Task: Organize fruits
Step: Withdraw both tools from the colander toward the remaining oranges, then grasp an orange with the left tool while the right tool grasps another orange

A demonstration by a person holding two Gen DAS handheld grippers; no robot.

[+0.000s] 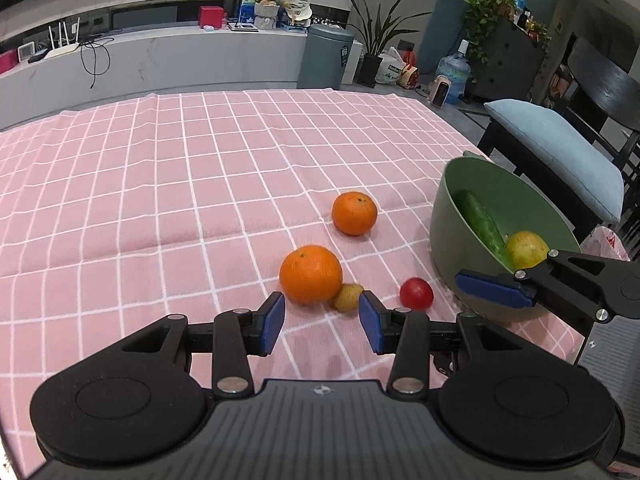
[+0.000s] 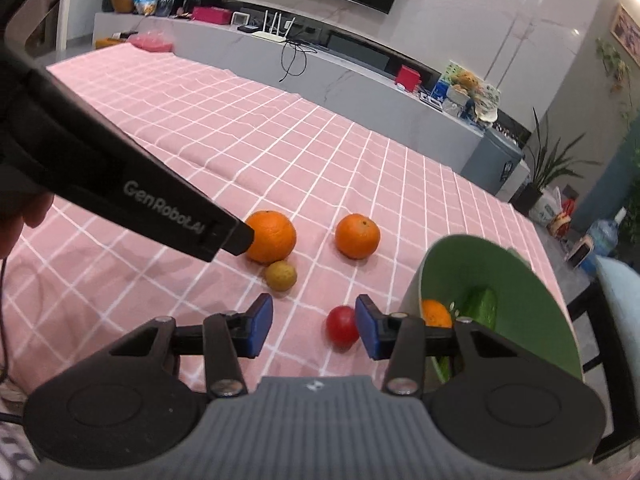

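"GenRobot.AI" lettering along left claw's black body

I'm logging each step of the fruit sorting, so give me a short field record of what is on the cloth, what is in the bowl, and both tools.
on cloth: big orange, small orange, small yellow fruit touching the big orange, red fruit
in green bowl: cucumber, yellow fruit
left tool: open, empty
right tool: open, empty, near the red fruit
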